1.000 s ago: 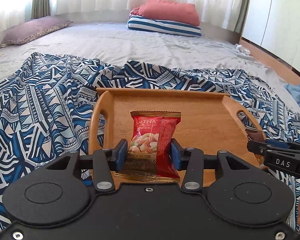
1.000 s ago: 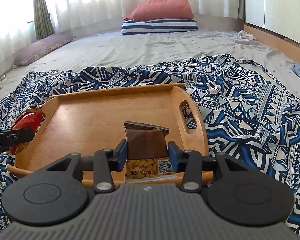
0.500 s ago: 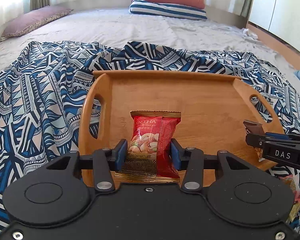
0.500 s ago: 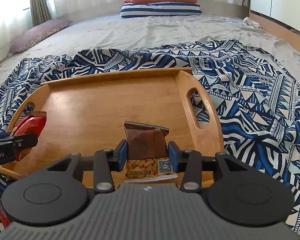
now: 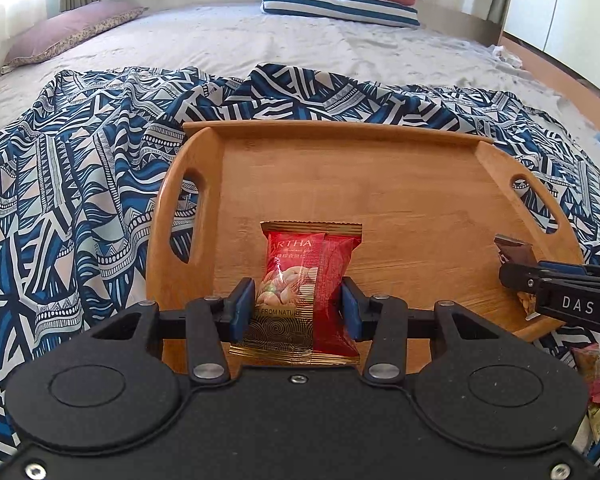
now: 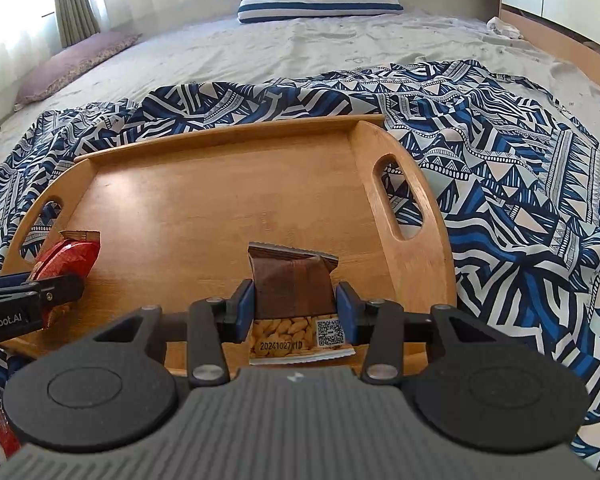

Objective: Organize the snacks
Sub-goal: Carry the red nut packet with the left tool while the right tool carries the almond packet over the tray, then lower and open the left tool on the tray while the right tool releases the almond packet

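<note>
- Two snack packets are seen held: one red packet (image 5: 310, 280) and one brown packet (image 6: 294, 290); one wooden tray (image 5: 412, 184) lies on a patterned blue-and-white cloth (image 5: 80, 184).
- The red packet is clamped by the left gripper (image 5: 298, 310), over the tray's edge at 6 o'clock in the left wrist view, its long axis running towards 12 o'clock.
- The brown packet is pinched by the right gripper (image 6: 296, 310), its crimped end likewise pointed to 12 o'clock, above the tray's near rim.
- Both packets are of glossy, crinkled foil; nuts are printed on each.
- The tray is smooth-grained, round-cornered, with two slotted handles.
- More wrappers (image 5: 596, 376) are glimpsed at 4 o'clock, off the tray.
</note>
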Tool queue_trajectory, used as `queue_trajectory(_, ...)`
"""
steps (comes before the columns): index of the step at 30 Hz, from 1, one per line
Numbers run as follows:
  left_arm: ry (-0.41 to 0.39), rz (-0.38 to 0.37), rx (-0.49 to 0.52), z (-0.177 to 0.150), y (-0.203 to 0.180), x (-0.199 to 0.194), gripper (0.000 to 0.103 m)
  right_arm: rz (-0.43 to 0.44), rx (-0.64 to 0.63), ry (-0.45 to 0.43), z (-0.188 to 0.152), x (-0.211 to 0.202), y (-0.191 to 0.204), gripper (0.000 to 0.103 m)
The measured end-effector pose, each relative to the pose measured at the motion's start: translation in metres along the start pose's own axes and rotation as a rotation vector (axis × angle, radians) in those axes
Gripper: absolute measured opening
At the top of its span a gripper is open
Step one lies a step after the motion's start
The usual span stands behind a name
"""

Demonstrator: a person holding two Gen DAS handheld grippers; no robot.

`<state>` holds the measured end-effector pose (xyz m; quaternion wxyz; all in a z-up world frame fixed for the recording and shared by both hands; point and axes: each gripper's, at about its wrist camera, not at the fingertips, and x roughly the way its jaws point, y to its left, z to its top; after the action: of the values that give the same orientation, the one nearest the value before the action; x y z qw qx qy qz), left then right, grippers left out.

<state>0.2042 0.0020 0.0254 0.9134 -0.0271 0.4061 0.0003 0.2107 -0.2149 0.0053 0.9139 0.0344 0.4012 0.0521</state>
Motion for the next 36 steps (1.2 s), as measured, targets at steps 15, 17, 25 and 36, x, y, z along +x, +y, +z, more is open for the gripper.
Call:
queue_trajectory(15, 0.015, 0.004, 0.005, -0.0002, -0.0012, 0.0043, 0.044, -0.011, -0.03, 0.004, -0.0003, 0.0019, 0.0042, 0.048)
queue_trajectory(17, 0.015, 0.006, 0.011, 0.0001, -0.0019, 0.0044, 0.044, -0.011, -0.03, 0.003, -0.0005, 0.0018, 0.0041, 0.049)
queue_trajectory(25, 0.017, 0.003, 0.008, 0.0004, -0.0017, 0.0049, 0.044, -0.012, -0.037, 0.006, -0.0003, 0.0027, 0.0051, 0.05)
queue_trajectory(36, -0.002, 0.0, 0.021, 0.0002, -0.0002, -0.003, 0.065, 0.007, -0.029, 0.008, -0.0009, 0.0012, 0.0039, 0.063)
